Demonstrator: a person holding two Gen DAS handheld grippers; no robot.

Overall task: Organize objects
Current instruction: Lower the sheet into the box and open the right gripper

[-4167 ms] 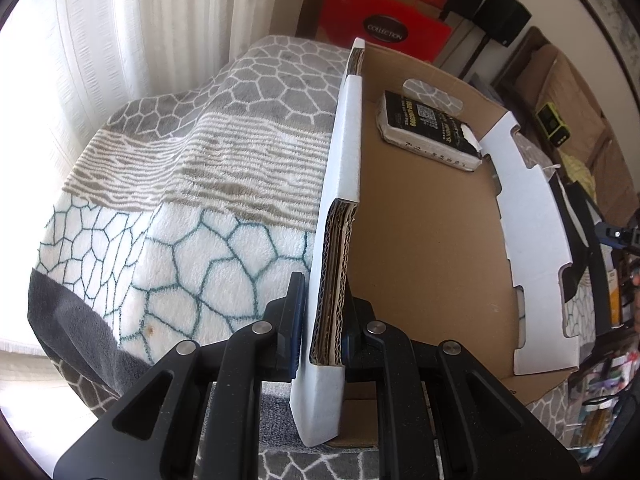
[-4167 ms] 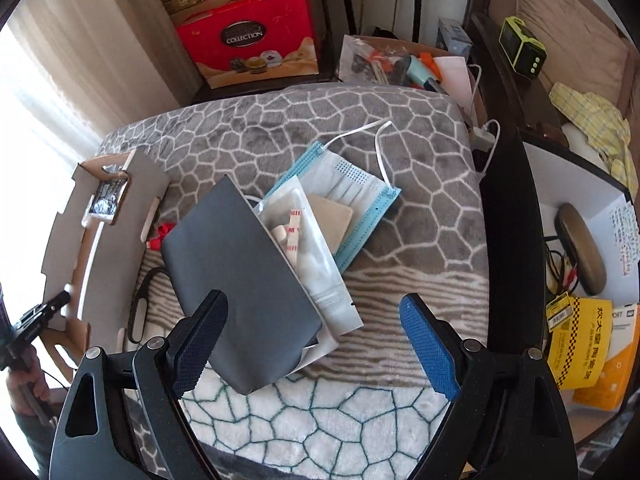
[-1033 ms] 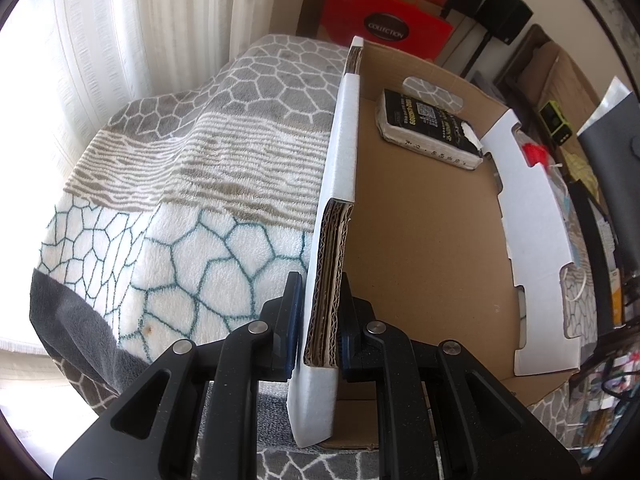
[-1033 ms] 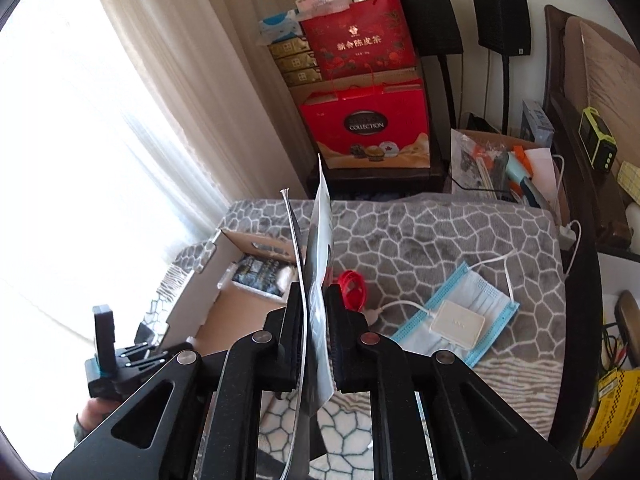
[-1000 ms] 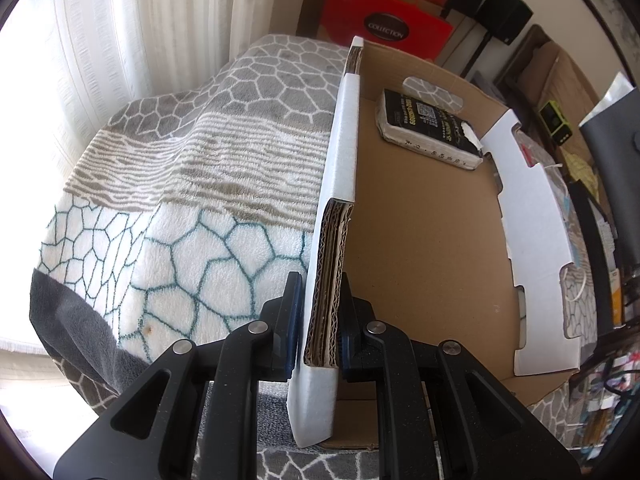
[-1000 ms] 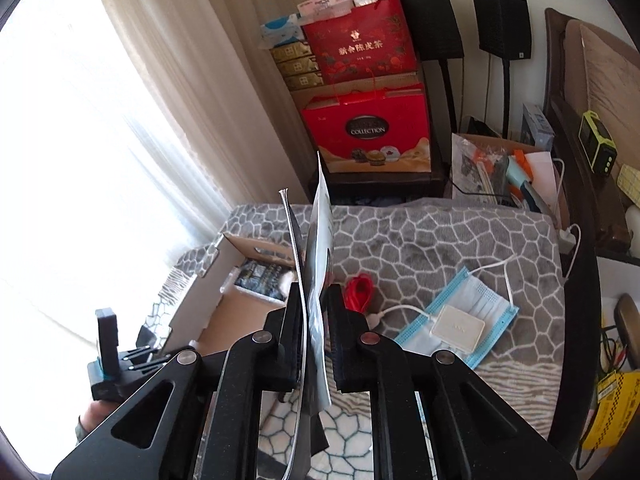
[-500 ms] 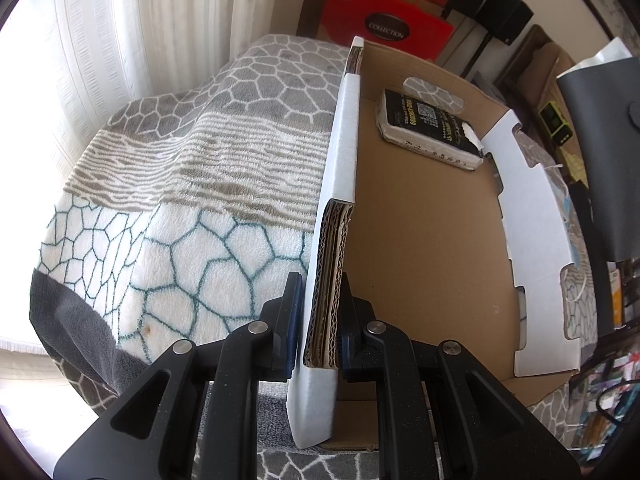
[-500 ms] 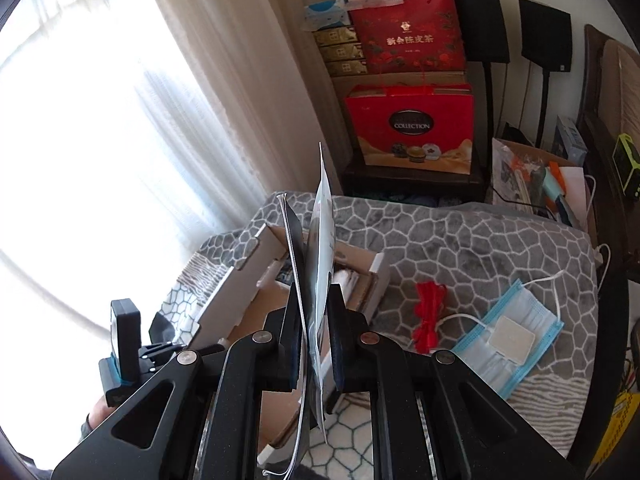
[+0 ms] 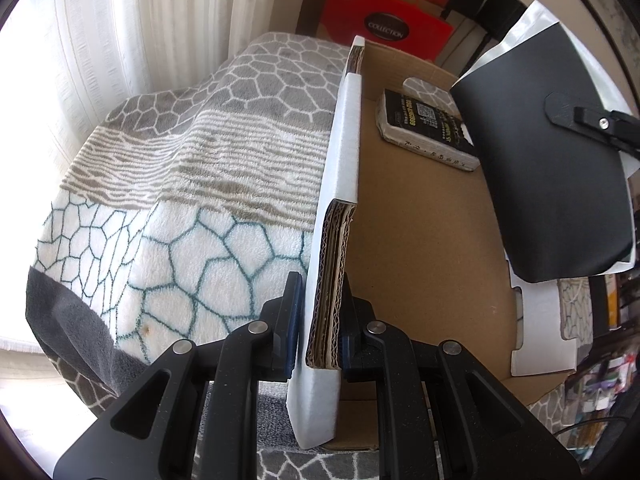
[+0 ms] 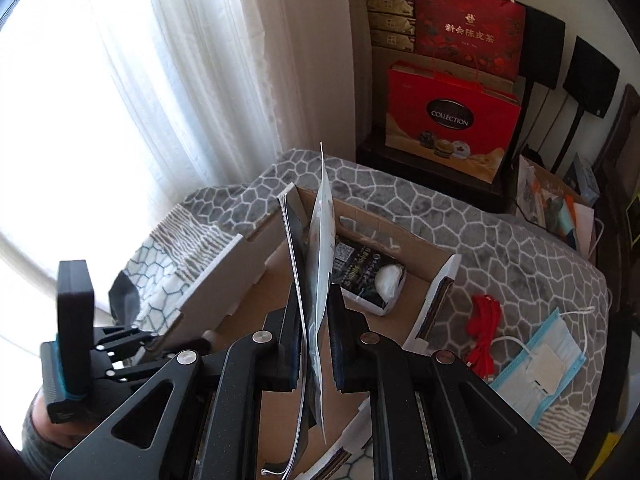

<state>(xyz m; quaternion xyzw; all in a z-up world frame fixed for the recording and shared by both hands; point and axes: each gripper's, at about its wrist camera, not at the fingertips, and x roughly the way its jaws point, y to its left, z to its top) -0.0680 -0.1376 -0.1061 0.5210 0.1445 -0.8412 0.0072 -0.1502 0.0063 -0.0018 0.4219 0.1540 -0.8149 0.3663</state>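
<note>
our left gripper [image 9: 318,320] low, jaws clamped on the box wall [image 9: 340,184]; our right gripper [image 10: 314,344] raised, jaws pinching the dark folder [image 9: 552,160].

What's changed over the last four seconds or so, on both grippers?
The right gripper, open above the blanket before, has closed on the dark folder and the white packet behind it, lifted them off the blanket and carried them left over the cardboard box. The left gripper stays clamped on the box wall; the black pack inside hasn't moved.
</note>
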